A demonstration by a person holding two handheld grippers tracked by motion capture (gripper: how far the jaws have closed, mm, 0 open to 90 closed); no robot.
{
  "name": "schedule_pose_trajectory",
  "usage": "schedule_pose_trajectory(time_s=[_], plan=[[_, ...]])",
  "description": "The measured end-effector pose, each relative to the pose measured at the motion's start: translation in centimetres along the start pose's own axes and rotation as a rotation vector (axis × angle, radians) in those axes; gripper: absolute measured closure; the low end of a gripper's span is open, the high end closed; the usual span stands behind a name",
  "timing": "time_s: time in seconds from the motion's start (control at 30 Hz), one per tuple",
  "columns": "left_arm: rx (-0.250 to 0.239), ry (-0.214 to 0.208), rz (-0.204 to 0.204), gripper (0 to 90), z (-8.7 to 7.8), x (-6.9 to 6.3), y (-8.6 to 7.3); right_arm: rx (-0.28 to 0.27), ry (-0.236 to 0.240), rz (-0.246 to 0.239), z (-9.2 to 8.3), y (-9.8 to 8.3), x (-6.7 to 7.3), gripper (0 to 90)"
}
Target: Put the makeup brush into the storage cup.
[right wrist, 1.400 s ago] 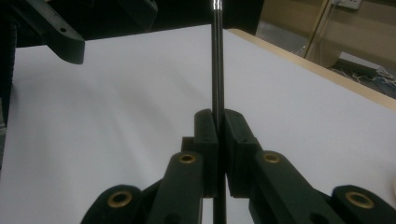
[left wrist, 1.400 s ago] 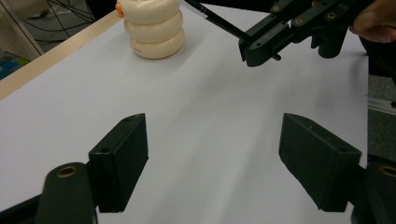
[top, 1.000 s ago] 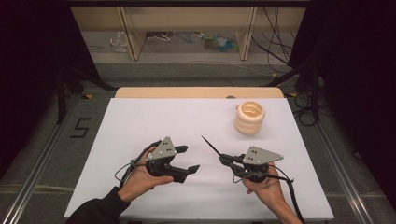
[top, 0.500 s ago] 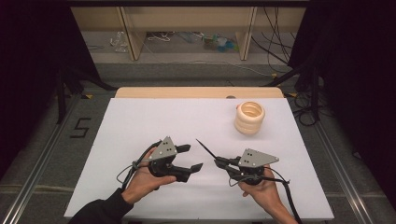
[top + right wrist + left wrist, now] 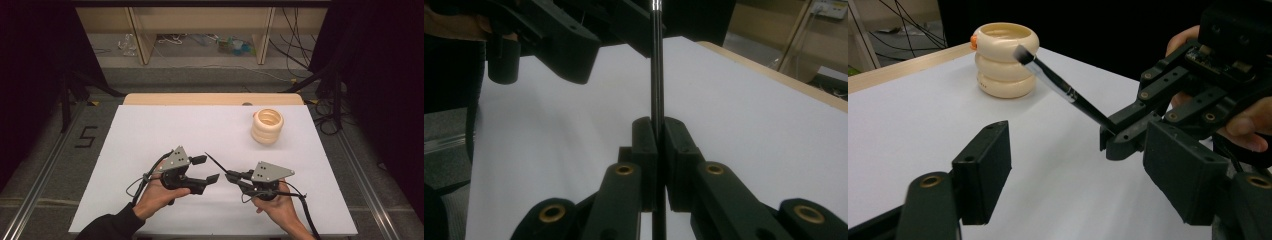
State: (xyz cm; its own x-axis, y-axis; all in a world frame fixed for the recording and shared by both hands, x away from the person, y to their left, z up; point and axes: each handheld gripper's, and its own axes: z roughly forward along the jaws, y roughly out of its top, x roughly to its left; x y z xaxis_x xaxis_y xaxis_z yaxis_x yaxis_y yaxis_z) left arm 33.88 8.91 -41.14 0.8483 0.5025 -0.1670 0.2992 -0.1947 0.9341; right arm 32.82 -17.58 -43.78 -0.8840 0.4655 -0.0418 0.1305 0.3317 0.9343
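Observation:
A thin black brush (image 5: 218, 164) with a dark bristle tip (image 5: 1023, 53) is clamped by its handle (image 5: 656, 75) in my right gripper (image 5: 233, 176), which is shut on it (image 5: 659, 150). The brush slants up and away toward the cream ringed holder (image 5: 267, 126) (image 5: 1005, 60) at the table's far right. My left gripper (image 5: 207, 169) is open (image 5: 1083, 172) and its jaws have just been closing a little, with nothing between the pads. The brush and the right gripper's jaws (image 5: 1128, 130) sit just beyond them.
The white table top (image 5: 150, 135) has a wooden strip along its far edge (image 5: 210, 99). Cables trail from both grippers toward the front edge. A shelf frame and loose cables lie on the floor behind the table.
The right gripper has drifted left with the brush, bringing its tip closer to the left gripper. The left hand has stayed put.

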Motion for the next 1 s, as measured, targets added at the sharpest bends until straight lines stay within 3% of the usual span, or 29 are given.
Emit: schedule_pose_trajectory(time_s=[0.33,0.6,0.8,1.0], plan=[[-0.017,-0.029,-0.029,32.5,0.3,0.0,-0.1,-0.012,0.01,-0.008,0.4,0.1,0.5,85.4],[-0.023,-0.043,-0.011,37.2,0.3,-0.1,-0.1,-0.007,0.024,-0.012,0.4,0.1,0.7,85.5],[-0.045,-0.067,-0.048,41.8,0.4,0.0,-0.2,-0.029,0.035,-0.008,0.6,0.2,1.0,85.5],[-0.047,-0.074,-0.037,47.4,0.3,0.0,-0.2,-0.028,0.044,-0.011,0.6,0.3,1.1,85.4]])
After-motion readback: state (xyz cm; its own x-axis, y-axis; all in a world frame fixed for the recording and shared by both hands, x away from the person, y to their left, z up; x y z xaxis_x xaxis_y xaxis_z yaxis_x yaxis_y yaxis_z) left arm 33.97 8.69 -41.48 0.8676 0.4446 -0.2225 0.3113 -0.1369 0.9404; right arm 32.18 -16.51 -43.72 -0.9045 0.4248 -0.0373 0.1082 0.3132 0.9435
